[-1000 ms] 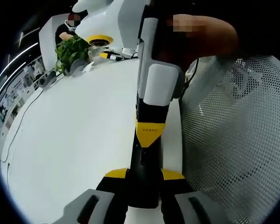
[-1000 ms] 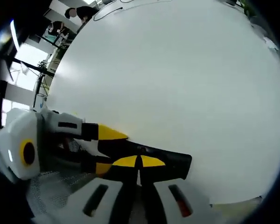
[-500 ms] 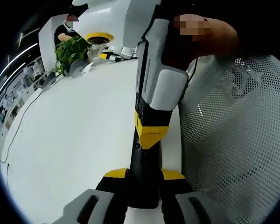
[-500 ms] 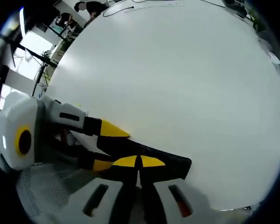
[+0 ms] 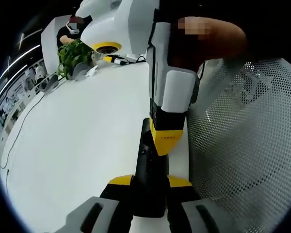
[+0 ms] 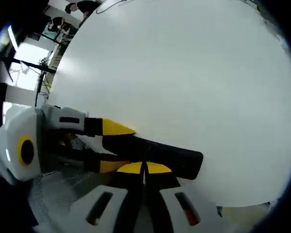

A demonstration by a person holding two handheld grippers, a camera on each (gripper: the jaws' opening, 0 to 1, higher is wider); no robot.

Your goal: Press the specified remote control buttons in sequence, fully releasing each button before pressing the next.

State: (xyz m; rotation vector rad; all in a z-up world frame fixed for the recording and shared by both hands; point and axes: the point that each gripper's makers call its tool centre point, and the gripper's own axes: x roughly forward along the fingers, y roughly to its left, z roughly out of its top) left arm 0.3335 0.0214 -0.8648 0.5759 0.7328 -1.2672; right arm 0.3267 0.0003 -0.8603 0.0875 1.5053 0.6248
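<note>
A slim black remote [image 5: 146,160] lies lengthwise between the yellow-tipped jaws of my left gripper [image 5: 149,182], which is shut on its near end just above the white table [image 5: 77,136]. My right gripper [image 5: 167,138] comes down from above, jaws shut together, its yellow tip on the remote's face toward the right edge. In the right gripper view, the shut tips of the right gripper [image 6: 145,168] meet the remote [image 6: 177,155] at its near long edge. There the left gripper [image 6: 115,145] reaches in from the left, clamping the remote's other end.
A white perforated mesh chair back [image 5: 242,136] stands close on the right, and a hand [image 5: 208,34] holds the right gripper. At the table's far end are a green plant [image 5: 72,51], small items and a seated person. A thin cable [image 5: 19,126] runs along the left edge.
The right gripper's shut tip has slid a little sideways across the remote toward its mesh-side edge, so more of the remote's black face shows. The left gripper keeps its hold.
</note>
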